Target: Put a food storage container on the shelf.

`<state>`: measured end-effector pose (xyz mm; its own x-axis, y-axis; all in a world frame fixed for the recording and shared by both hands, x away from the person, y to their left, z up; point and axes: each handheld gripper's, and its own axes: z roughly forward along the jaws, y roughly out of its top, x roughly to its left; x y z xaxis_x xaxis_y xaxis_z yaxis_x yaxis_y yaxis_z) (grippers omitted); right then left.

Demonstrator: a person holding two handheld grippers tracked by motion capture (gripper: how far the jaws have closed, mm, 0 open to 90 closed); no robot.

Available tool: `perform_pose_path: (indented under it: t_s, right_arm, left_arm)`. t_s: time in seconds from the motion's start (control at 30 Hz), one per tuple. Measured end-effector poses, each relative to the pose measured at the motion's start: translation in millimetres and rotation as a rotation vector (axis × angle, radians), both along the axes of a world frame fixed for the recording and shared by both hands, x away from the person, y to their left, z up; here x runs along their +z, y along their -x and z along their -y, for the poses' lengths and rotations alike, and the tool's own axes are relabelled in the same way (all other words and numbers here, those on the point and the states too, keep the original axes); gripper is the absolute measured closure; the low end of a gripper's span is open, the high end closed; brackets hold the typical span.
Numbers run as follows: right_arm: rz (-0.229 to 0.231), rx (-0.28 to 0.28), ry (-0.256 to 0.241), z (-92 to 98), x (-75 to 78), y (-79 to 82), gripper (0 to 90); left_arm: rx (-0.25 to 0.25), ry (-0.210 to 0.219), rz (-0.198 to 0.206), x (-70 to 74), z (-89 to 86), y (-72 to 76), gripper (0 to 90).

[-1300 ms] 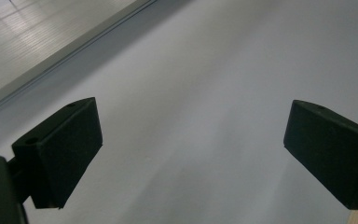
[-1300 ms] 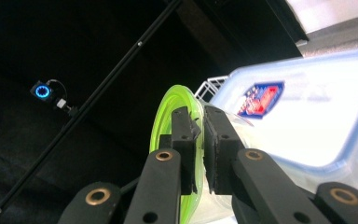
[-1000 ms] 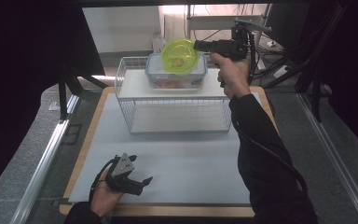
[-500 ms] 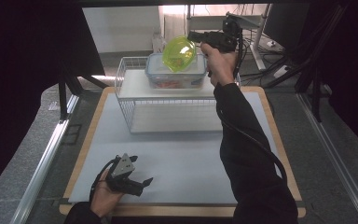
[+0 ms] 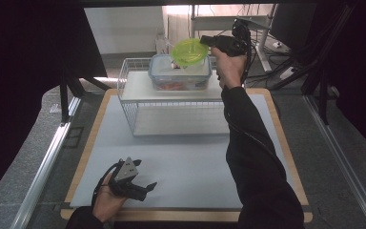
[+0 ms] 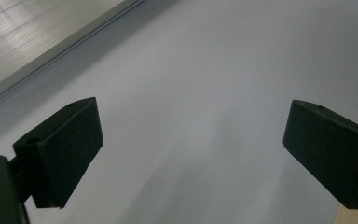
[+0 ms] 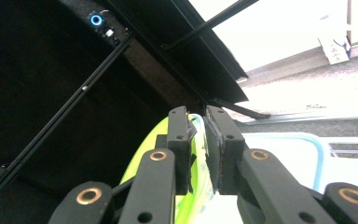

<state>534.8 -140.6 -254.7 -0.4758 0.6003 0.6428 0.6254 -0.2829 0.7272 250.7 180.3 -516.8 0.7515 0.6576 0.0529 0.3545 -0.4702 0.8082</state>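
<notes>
- Far left and near the table's front edge, the left gripper point(image 5: 145, 187) lay on the white table mat point(image 5: 190, 162) in the person's left hand point(image 5: 106, 202); its own view showed the jaws spread wide with nothing but bare mat between them. Released, idle, well apart from the action.
- Moving in, the wire rack point(image 5: 128, 102) stood at the back of the mat with a white shelf board on top.
- On that shelf sat a clear lidded food container point(image 5: 178, 78) with a blue-rimmed lid and something reddish inside.
- Just above the container, tipped up on edge, hung the lime-green plastic bowl point(image 5: 189, 51).
- At the right, the right gripper point(image 5: 206, 41) was raised high, jaws clenched on the bowl's rim point(image 7: 193, 140) — the right gripper view showed the green edge pinched between the pads.
- Judgement: this looked like the carry step, bowl lifted clear of the rack.
- Next move called for a steady swing to a free spot, keeping the pinch firm on that thin rim, and levelling the bowl before letting go.
</notes>
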Motion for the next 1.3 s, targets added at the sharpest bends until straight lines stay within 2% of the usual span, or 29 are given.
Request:
perform_pose_path:
  t_s: [0.17,0.3,0.47,0.57,0.7,0.83,0.9,1.07,1.3]
  right_arm:
    - [0.007,-0.006,0.042,1.0,-2.6,-1.2,72.8]
    - [0.041,-0.01,0.089,5.0,1.3,0.6,64.1]
    - [0.084,-0.04,0.13,18.8,7.9,8.1,62.6]
    - [0.117,-0.057,0.192,28.8,10.1,20.4,70.7]
    - [0.158,-0.013,0.284,30.6,3.4,41.1,82.3]
    - [0.213,0.008,0.471,18.4,-6.7,54.3,88.0]
    - [0.217,0.022,0.523,10.8,-12.1,54.6,88.5]
    - [0.225,0.05,0.571,-6.2,-20.5,54.1,88.5]
    - [0.225,0.091,0.561,-22.7,-24.8,55.5,87.9]
  left_arm:
    - [-0.003,-0.003,0.001,0.0,0.3,0.2,4.6]
    - [-0.004,-0.004,0.001,-0.1,0.8,0.5,4.7]
    - [-0.005,-0.008,0.002,0.0,1.3,0.6,4.7]
    - [-0.006,-0.01,0.001,-0.2,1.5,0.5,4.8]
    - [-0.007,-0.012,0.001,-0.4,2.3,0.5,4.8]
    - [-0.01,-0.019,0.003,-0.7,3.6,0.8,4.8]
    - [-0.011,-0.018,0.005,-0.6,3.8,1.0,4.8]
    - [-0.011,-0.019,0.004,-0.9,3.2,0.7,4.9]
    - [-0.012,-0.018,0.004,-0.9,3.4,0.9,4.9]
